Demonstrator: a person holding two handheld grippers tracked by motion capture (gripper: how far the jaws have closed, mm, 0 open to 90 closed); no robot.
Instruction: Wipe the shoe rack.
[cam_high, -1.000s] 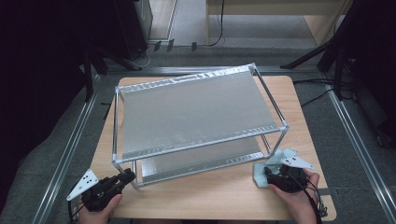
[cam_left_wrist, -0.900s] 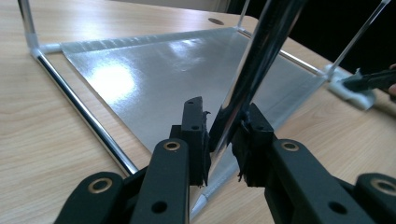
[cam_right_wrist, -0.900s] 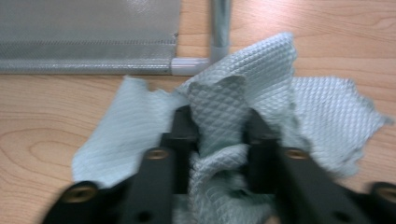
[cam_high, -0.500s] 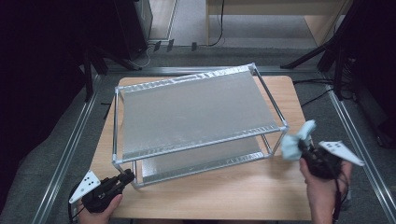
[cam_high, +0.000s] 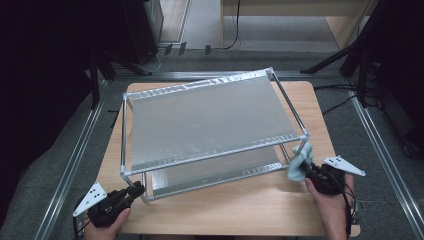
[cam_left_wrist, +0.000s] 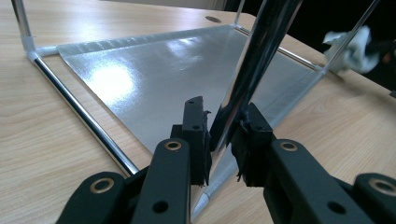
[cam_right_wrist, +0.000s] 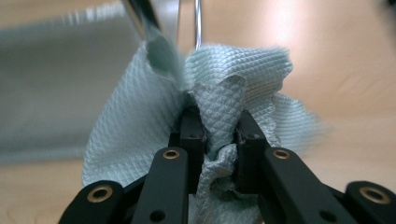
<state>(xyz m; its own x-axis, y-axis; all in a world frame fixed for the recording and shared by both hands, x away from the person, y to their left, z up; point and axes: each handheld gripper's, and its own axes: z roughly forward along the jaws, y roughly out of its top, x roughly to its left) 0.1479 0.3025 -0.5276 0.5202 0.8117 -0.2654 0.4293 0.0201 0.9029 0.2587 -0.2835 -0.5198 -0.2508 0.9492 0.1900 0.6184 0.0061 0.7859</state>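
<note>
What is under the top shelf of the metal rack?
Under the top shelf lies a lower shelf, its front strip visible. The rest, and the table beneath, are covered.

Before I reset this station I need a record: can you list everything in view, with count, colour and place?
Two-tier metal shelf rack with chrome tubes and silvery sheet shelves: one, silver, set at a slant on the middle of the table.
Light blue woven cleaning cloth: one, pale blue, at the rack's near right corner post, pinched in the right tool.
Light wooden table: one, pale wood, under the rack.
Aluminium rails: two, grey, along the floor on either side of the table.
Cables: a few, black, on the grey floor beyond and to the right of the table.
Left tool: one, black, shut on the rack's near left corner post.
Right tool: one, black, shut on the cloth.
</note>
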